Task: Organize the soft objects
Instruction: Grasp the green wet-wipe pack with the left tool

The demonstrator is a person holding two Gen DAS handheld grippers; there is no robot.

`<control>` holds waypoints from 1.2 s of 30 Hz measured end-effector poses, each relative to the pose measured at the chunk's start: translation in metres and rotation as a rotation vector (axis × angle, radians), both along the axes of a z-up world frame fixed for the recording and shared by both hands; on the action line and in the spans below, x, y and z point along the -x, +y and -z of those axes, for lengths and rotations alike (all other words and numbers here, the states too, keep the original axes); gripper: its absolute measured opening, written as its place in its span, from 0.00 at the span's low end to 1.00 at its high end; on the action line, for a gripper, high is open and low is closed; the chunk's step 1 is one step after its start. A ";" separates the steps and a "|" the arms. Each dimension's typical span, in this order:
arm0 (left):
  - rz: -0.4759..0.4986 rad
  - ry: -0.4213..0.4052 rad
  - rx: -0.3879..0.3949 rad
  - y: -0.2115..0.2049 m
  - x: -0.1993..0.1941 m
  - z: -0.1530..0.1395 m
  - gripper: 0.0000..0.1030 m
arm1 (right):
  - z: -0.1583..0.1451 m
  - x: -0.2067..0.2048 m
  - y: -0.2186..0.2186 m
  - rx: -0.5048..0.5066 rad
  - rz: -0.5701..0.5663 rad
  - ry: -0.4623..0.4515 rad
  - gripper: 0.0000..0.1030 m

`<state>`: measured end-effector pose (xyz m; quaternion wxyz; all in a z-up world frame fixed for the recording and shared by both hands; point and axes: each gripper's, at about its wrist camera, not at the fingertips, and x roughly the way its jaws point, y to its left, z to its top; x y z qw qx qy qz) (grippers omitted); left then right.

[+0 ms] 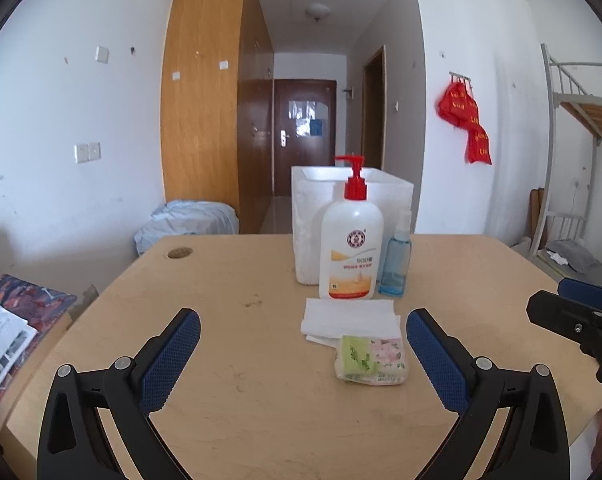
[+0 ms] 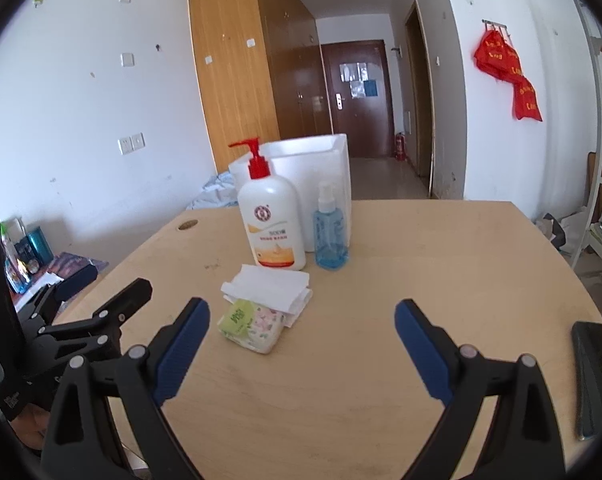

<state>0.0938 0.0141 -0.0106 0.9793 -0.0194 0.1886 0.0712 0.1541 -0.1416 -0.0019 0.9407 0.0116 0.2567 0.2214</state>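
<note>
Both claws, left claw point(image 1: 303, 332) & right claw point(image 2: 302, 322), gape wide w/ nothing held, tissue pack point(image 1: 370, 359) just ahead btwn left's fingers, prob. lined up for pickup.

Bare table point(image 2: 421, 264) lies right of the tissue pack point(image 2: 252, 326) & napkins point(image 2: 269, 286). Behind them, pump bottle point(image 2: 271, 224), spray bottle point(image 2: 330, 236) & foam box point(image 2: 313, 160) block. Phone point(image 2: 593, 376) at right edge.

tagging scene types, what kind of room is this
Probably a dorm room: a bunk bed by the wall, a tall wardrobe, and a desk holding toiletries.
</note>
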 end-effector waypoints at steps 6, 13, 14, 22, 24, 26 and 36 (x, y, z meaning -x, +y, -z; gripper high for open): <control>0.026 0.034 0.014 0.002 -0.015 0.008 1.00 | 0.001 -0.013 0.004 0.017 -0.015 0.025 0.93; 0.030 0.074 0.017 0.010 -0.033 0.015 1.00 | 0.014 -0.037 0.015 0.043 -0.052 0.090 0.93; 0.035 0.084 0.019 0.010 -0.036 0.017 1.00 | 0.014 -0.039 0.016 0.046 -0.054 0.093 0.93; 0.109 0.176 0.074 0.011 -0.062 0.032 1.00 | 0.016 -0.070 0.012 0.081 -0.039 0.124 0.93; 0.129 0.195 0.090 0.009 -0.069 0.034 1.00 | 0.019 -0.077 0.012 0.086 -0.046 0.140 0.93; 0.152 0.215 0.092 0.004 -0.076 0.038 0.99 | 0.022 -0.083 0.012 0.090 -0.057 0.155 0.93; 0.220 0.393 0.153 -0.008 -0.114 0.070 0.79 | 0.034 -0.113 0.029 0.111 -0.126 0.212 0.93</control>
